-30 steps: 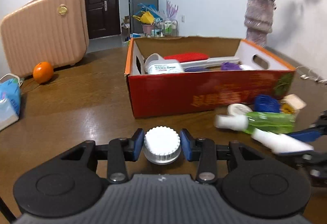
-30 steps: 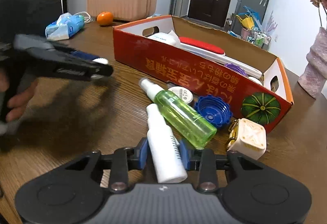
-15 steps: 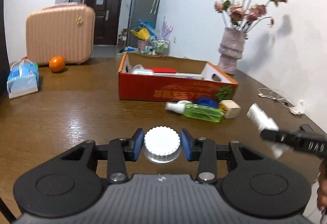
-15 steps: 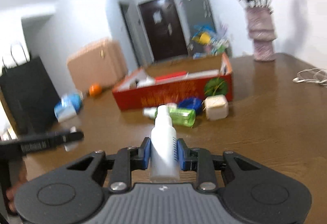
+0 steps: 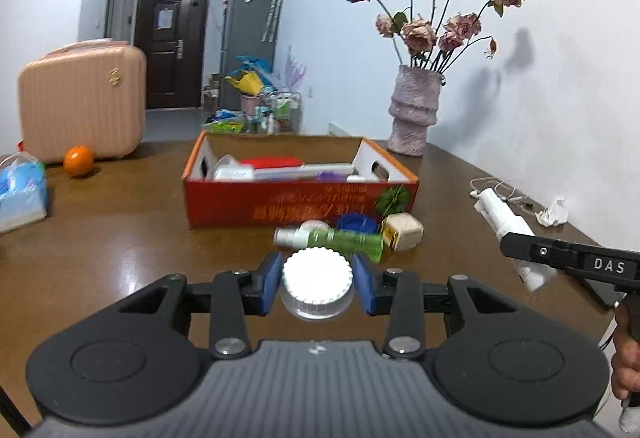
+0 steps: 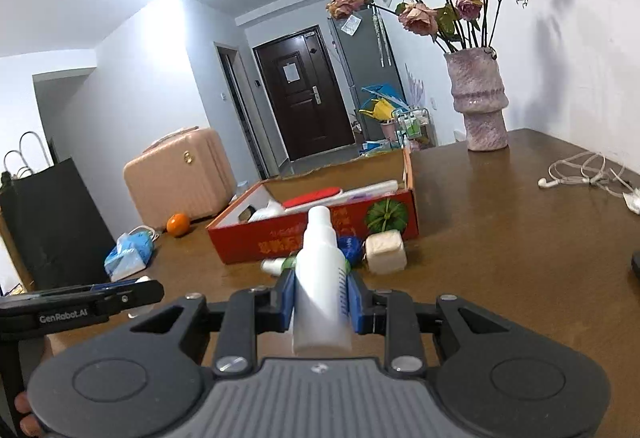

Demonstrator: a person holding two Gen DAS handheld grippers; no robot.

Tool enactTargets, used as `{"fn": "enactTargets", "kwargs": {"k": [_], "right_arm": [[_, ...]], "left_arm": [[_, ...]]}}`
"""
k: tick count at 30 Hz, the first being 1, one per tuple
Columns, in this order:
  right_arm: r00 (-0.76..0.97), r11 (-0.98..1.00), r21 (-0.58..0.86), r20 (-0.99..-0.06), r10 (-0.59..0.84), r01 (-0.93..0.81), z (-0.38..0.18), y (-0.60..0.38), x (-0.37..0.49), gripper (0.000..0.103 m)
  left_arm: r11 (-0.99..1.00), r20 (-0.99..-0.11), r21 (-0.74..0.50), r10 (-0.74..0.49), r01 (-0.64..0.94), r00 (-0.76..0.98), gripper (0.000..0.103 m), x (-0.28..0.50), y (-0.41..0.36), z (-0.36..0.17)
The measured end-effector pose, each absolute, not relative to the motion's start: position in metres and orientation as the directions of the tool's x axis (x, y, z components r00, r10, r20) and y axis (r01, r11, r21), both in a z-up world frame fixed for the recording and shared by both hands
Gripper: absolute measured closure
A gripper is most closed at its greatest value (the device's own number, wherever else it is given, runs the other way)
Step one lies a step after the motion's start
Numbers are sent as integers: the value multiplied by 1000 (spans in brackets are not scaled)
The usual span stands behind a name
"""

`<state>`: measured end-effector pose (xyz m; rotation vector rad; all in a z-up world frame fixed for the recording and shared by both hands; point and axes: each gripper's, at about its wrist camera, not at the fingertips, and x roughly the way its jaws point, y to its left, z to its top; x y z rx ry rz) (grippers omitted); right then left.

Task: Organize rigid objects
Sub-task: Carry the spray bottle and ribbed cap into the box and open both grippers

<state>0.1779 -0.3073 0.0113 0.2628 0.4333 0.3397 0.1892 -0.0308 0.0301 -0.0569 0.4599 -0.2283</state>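
We're holding both picks lifted well back from the red box (image 5: 300, 198) now: left tool (image 5: 317, 284) clamping the white-capped jar (image 5: 317, 288), right tool (image 6: 321, 302) gripping the white spray bottle (image 6: 321, 278). Counter (image 5: 120, 246) leftovers are waiting; boxing these looks next.

Both wrist views toward red box (image 5: 300, 204)

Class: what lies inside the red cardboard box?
Inside the red cardboard box: a white container, a red flat item, a long white piece. Anything beneath them is hidden.
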Motion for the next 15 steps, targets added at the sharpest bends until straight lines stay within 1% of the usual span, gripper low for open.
{"fn": "enactTargets", "kwargs": {"k": [3, 7, 10, 12, 15], "right_arm": [[854, 912, 301, -357, 379, -278, 21, -310, 208, 77], [838, 910, 270, -370, 400, -315, 39, -308, 274, 77], [815, 907, 260, -406, 414, -331, 45, -303, 333, 77], [798, 908, 246, -437, 416, -339, 46, -296, 373, 77], [753, 896, 264, -487, 443, -357, 39, -280, 429, 77]], "left_arm": [[971, -426, -102, -240, 218, 872, 64, 229, -31, 44], [968, -447, -106, -249, 226, 859, 64, 302, -28, 58], [971, -491, -98, -236, 216, 839, 64, 361, -27, 57], [971, -524, -91, -236, 222, 818, 64, 396, -28, 50], [970, -584, -71, -229, 232, 779, 63, 435, -31, 31]]}}
